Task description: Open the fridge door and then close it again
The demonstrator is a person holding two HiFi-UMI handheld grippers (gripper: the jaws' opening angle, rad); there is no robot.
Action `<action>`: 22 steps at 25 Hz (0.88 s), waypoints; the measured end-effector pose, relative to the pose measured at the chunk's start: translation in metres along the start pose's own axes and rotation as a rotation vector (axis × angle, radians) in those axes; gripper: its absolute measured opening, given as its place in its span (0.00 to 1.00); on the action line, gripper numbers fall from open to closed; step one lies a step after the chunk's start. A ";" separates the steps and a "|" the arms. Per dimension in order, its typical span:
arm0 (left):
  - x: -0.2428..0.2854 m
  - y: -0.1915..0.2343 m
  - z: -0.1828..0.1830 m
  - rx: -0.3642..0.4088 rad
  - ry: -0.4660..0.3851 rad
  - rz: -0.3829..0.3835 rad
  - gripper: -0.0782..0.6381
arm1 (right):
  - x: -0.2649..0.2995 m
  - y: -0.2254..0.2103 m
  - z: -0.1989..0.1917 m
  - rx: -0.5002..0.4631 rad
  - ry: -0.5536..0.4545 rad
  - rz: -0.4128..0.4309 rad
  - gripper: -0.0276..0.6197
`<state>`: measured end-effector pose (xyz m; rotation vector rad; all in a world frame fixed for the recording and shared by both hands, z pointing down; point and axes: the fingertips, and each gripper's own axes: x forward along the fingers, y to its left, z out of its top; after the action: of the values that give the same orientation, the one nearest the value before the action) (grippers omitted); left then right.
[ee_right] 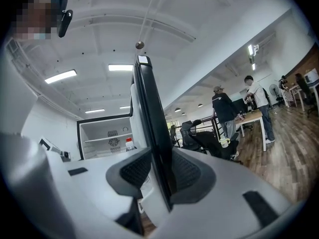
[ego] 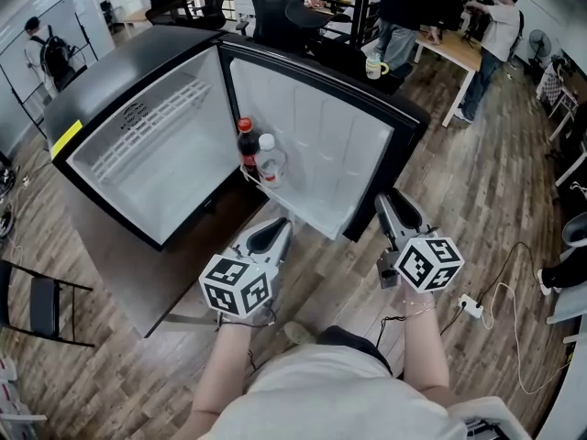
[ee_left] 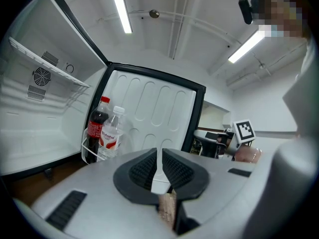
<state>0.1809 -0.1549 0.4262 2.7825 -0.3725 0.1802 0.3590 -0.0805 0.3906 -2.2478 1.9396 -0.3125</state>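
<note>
Fridge (ego: pixel 119 71) stands wide open at left. The left gripper (ego: pixel 273 232), jaws nearly together on nothing, hovers near two bottles (ego: pixel 259 157) shelved in the door (ego: pixel 321 136). The right gripper (ego: pixel 396 211) pinches the door's edge. A hasty swing shut could break that thin grip or topple the bottles.

Cola btl (ego: pixel 247 145) and water btl (ego: pixel 269 160) upright, side by side in wire rack (ego: pixel 249 178). White mug (ego: pixel 373 67) further back. Office chairs (ego: pixel 275 7) at rear — 2 persons (ego: pixel 495 26) standing at wooden table (ego: pixel 454 49). Power strip (ego: pixel 470 306) on wood floor (ego: pixel 495 200), right.
</note>
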 end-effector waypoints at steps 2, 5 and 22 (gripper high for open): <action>-0.005 -0.002 -0.002 -0.004 0.003 0.002 0.16 | -0.002 0.003 -0.001 0.000 0.008 0.002 0.22; -0.013 -0.005 -0.007 -0.010 0.006 0.006 0.16 | -0.006 0.009 -0.003 -0.008 0.012 0.008 0.22; -0.082 -0.011 -0.034 -0.027 0.022 0.047 0.16 | -0.033 0.097 -0.032 -0.071 0.060 0.157 0.18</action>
<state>0.1025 -0.1141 0.4409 2.7444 -0.4313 0.2156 0.2534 -0.0621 0.3957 -2.1335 2.1761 -0.2987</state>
